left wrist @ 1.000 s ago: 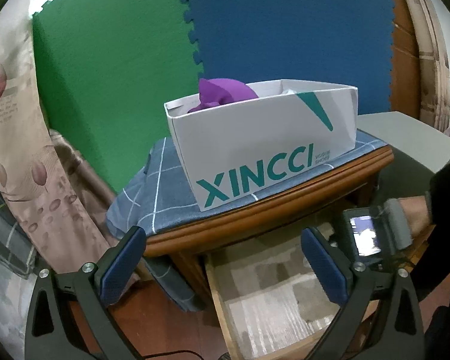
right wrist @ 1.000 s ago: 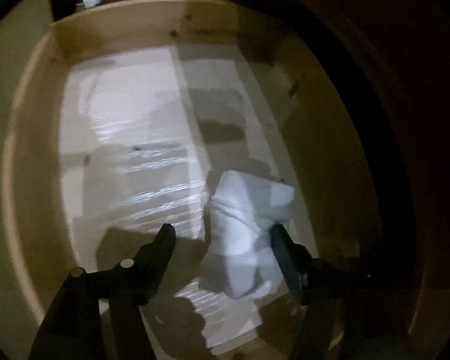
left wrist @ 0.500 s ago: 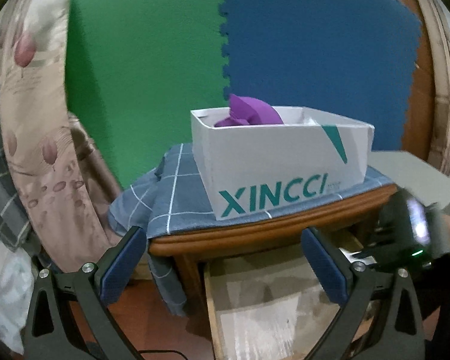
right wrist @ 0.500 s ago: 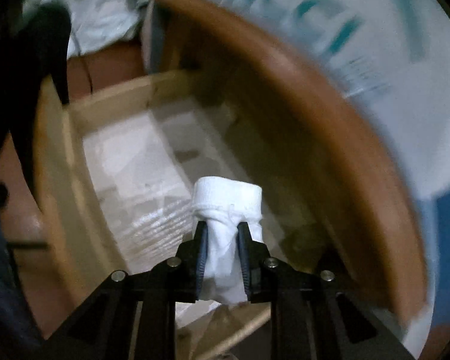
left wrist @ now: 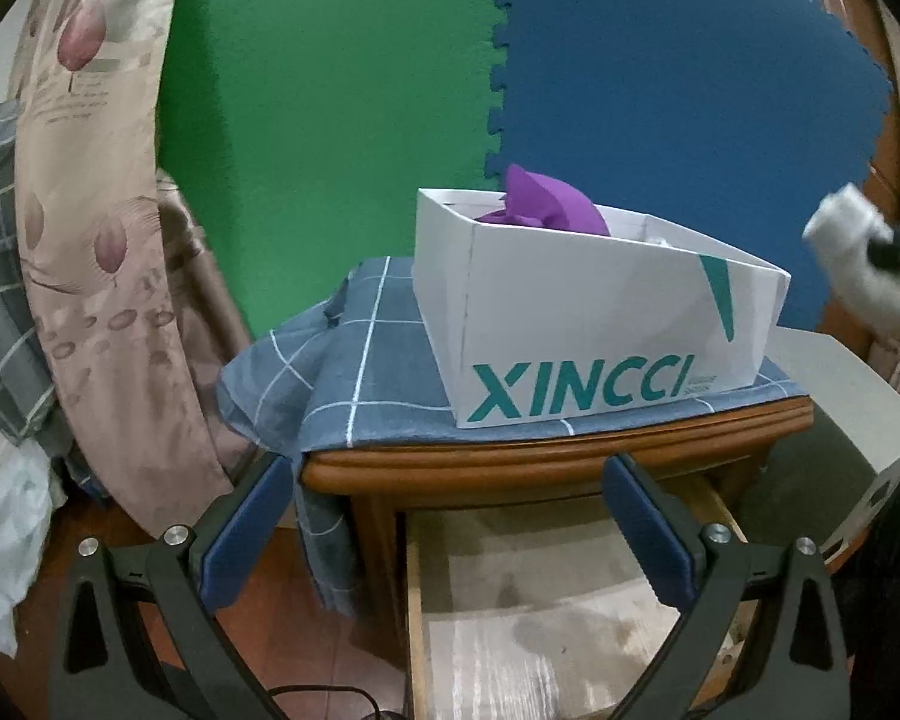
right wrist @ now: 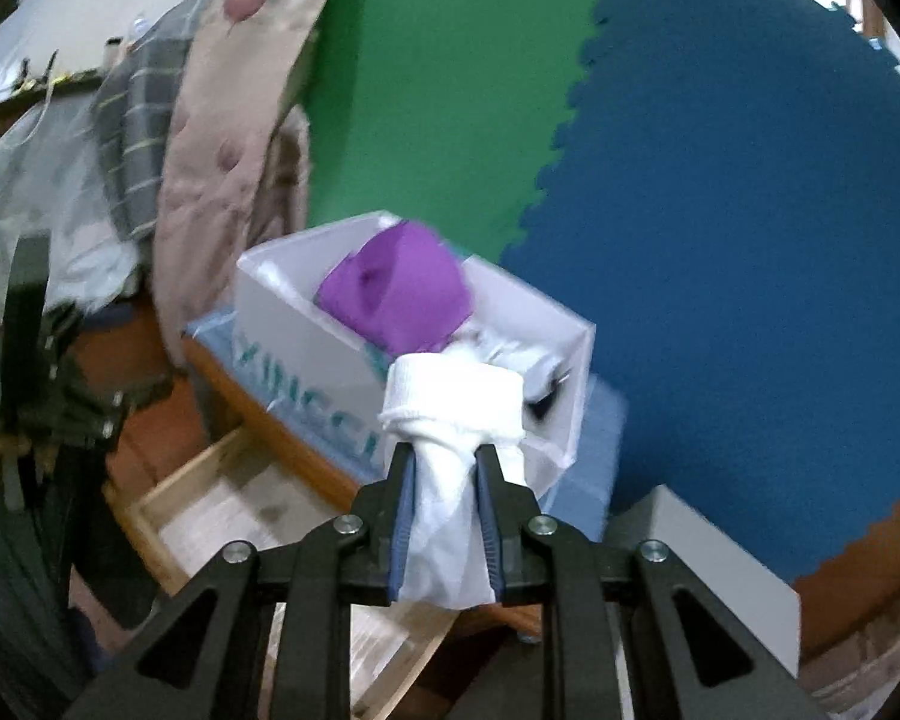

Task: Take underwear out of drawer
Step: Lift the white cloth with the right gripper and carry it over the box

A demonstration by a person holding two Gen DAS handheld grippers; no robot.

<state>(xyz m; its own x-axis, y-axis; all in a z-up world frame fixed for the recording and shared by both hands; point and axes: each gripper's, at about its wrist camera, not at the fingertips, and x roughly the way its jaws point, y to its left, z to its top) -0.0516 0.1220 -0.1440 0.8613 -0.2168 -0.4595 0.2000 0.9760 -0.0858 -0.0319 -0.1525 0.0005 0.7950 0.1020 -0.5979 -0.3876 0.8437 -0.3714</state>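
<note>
My right gripper [right wrist: 445, 459] is shut on a rolled white piece of underwear [right wrist: 453, 414], held in the air in front of a white XINCCI box [right wrist: 306, 324]. In the left wrist view the same white underwear [left wrist: 852, 252] shows at the far right, level with the top of the box [left wrist: 570, 330]. A purple garment [left wrist: 546, 201] sticks out of the box. My left gripper [left wrist: 450, 528] stands open with nothing between its fingers, low in front of the wooden nightstand [left wrist: 540, 462]. The open drawer [left wrist: 546, 618] lies below it, paper-lined.
A blue checked cloth [left wrist: 342, 384] covers the nightstand top and hangs over its left side. Green [left wrist: 330, 90] and blue foam mats [left wrist: 660, 72] line the wall behind. Floral bedding [left wrist: 90, 240] hangs at the left. A grey box [left wrist: 846, 402] stands at the right.
My right gripper shut on the white underwear in the drawer and lifted it out, up to the level of the box. The left gripper rolled slightly, staying open.
</note>
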